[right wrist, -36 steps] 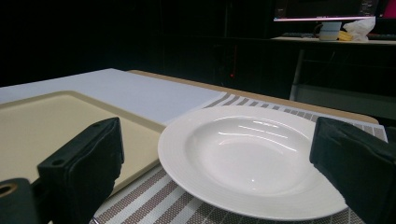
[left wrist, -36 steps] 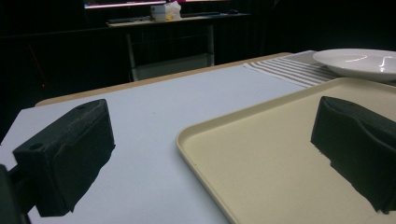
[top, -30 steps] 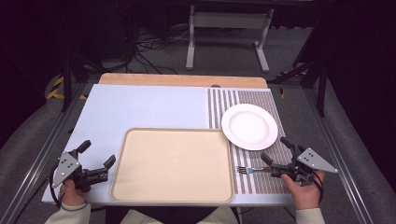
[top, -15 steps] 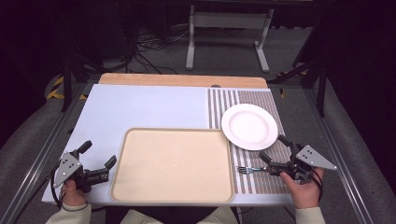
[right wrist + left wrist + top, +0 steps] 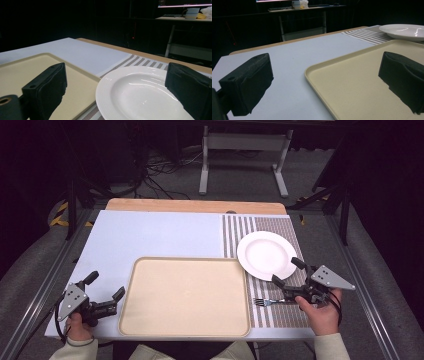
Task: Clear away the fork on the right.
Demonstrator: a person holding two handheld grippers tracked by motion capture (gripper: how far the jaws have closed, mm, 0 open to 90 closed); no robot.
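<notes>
Swung toward the plate [image 5: 266, 255], right gripper [image 5: 289, 273] gapes wide (left gripper [image 5: 107, 286] likewise, unmoved).

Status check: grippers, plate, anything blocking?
Both grippers, left and right, open, empty. Right at white plate near rim. Fork under right gripper.

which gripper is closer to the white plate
Right. The right gripper is open at the near edge of the white plate; the left gripper sits open past the tray's far side.
</notes>
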